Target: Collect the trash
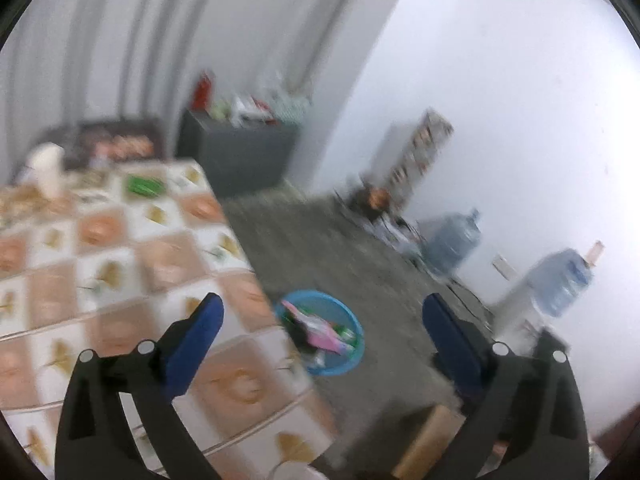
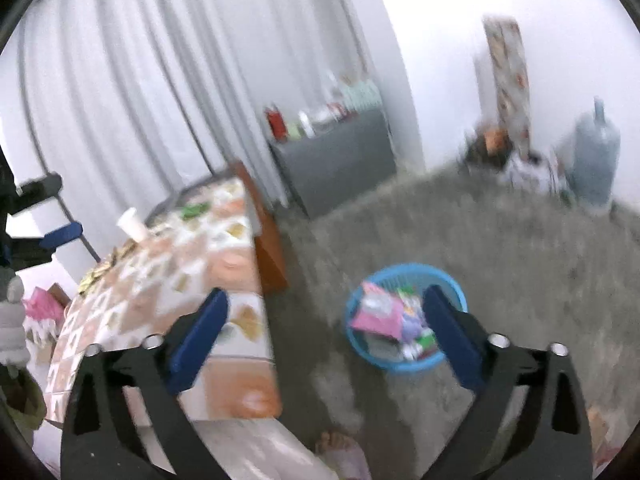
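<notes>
A blue basket (image 1: 357,346) (image 2: 400,270) stands on the grey floor beside the table, with pink (image 1: 320,328) (image 2: 378,312) and other wrappers inside. My left gripper (image 1: 323,312) hangs open and empty above the table corner and the basket. My right gripper (image 2: 326,302) is open and empty too, just left of the basket. On the checked tablecloth (image 1: 120,248) (image 2: 192,264) lie a green wrapper (image 1: 144,186) (image 2: 196,210), golden scraps (image 1: 20,200) (image 2: 100,272) and a white cup (image 1: 48,168) (image 2: 134,224). Both views are blurred.
A grey cabinet (image 1: 240,152) (image 2: 336,156) with bottles on top stands by the curtain. Water jugs (image 1: 452,244) (image 2: 596,152) and clutter line the far wall. A bare foot (image 2: 336,440) shows near the table. A gloved hand (image 2: 12,328) is at the left edge.
</notes>
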`<state>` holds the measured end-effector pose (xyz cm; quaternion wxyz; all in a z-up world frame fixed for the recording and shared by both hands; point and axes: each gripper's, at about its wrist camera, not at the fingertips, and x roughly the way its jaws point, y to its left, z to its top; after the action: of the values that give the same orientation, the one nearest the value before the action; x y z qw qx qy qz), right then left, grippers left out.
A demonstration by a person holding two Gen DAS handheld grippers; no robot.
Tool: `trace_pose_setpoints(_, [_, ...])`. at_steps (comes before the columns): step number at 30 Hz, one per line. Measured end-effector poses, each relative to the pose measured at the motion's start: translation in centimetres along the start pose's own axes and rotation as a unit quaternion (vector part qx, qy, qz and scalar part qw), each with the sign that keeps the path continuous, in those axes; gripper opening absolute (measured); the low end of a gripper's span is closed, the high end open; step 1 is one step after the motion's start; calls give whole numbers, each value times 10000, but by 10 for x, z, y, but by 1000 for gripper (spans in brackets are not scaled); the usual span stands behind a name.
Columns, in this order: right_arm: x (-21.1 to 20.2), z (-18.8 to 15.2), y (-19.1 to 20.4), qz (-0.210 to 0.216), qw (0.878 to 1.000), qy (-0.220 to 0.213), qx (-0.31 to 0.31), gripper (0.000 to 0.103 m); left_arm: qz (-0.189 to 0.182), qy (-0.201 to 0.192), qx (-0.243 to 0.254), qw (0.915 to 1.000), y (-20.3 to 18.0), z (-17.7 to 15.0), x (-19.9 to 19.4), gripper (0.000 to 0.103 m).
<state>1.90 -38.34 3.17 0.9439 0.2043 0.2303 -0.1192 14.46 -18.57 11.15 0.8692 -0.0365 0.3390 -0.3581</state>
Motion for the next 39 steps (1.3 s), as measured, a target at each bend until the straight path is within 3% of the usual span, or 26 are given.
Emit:
trace_pose_setpoints(2, [-13,2,20,9,9995,-283,-152,95,382,-255,138,9989,2,-13,-33,98])
trace_pose_setpoints(6, [-38,0,63,9,9963,-746,-426,95,806,-525,215,9951,11,-40,-79,98])
trace_pose_setpoints(9, [-43,-4,86,153,9955,-754,-553,96,1365,-788,117,9874,24,-63,-106,98])
trace_pose_setpoints(13, [-42,-14,117,231,9938,-303,-1041,96,2259,-556,-239,9723,46,-95,-119,98])
trace_pose_setpoints(15, [-42,-23,129,191,9917,-56,-1272,96,2505,-480,-431,9660,54,-108,-119,98])
trace_pose_setpoints(21, [-30,-59,133,-439,9819,739,-1690,96,3191,-190,-522,9461,59,-140,-105,98])
trace_pose_setpoints(26, [-23,-73,128,-600,9778,1124,-1662,96,3328,8,-630,9409,57,-157,-98,98])
trace_pose_setpoints(39, [-22,-79,118,-957,9734,1246,-1669,96,3355,72,-707,9394,54,-156,-93,98])
